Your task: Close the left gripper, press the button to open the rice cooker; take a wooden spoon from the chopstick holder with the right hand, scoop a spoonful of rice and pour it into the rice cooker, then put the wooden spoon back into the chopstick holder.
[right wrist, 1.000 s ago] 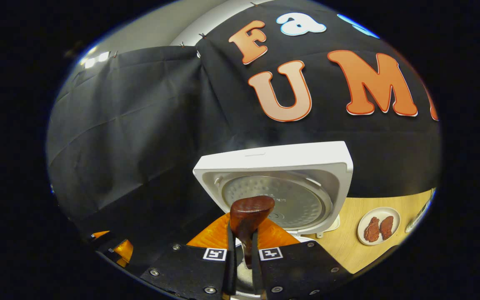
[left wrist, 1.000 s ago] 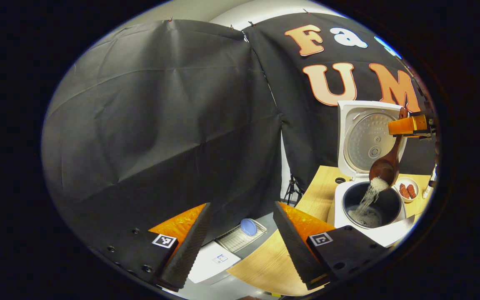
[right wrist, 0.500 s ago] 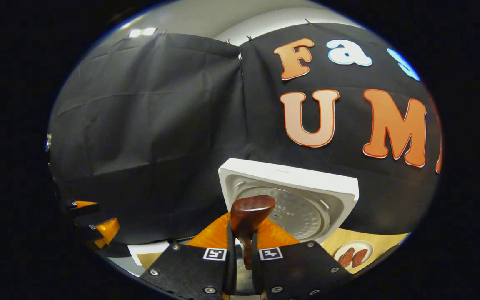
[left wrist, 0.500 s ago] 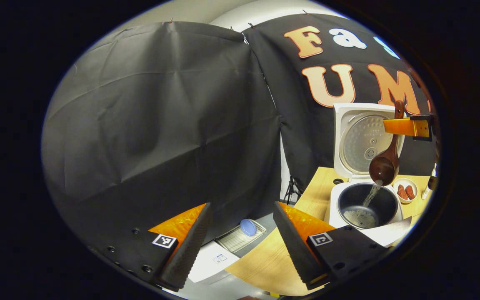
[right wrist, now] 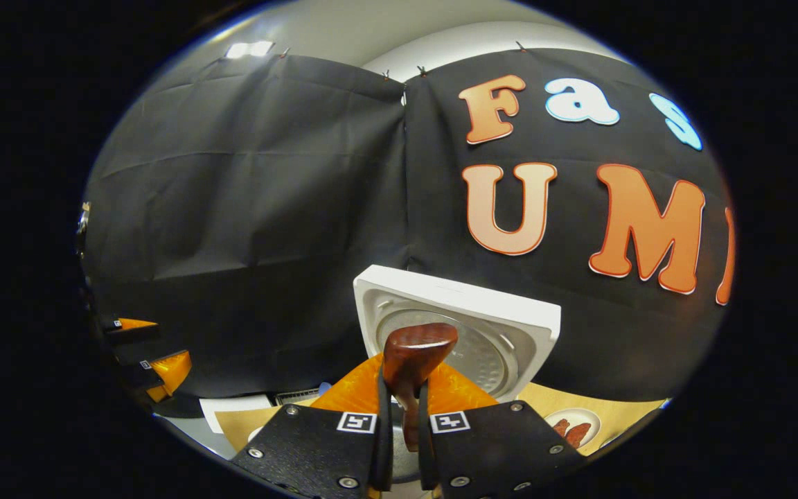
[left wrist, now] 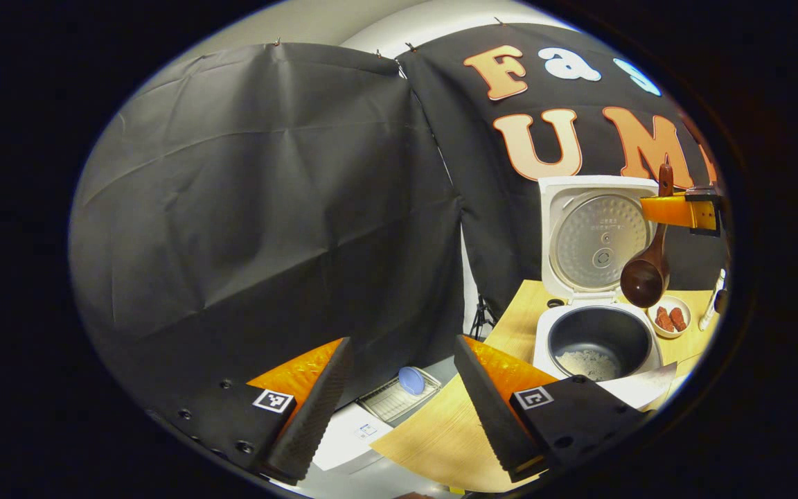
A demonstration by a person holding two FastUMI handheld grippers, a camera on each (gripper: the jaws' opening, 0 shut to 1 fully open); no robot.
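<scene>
R gripper (right wrist: 404, 443) clamps wooden spoon (left wrist: 645, 277) by the handle, bowl hanging above rice cooker (left wrist: 596, 305) pot, lid up, rice (left wrist: 586, 360) inside. L gripper (left wrist: 399, 409) jaws wide, holding nothing, well left of cooker.

Both cams fwd, cooker lid (left wrist: 600, 235) shared

Each gripper, the left gripper (left wrist: 399, 405) and the right gripper (right wrist: 399, 443), has black plates with screws, square black-and-white markers and ridged finger faces.
</scene>
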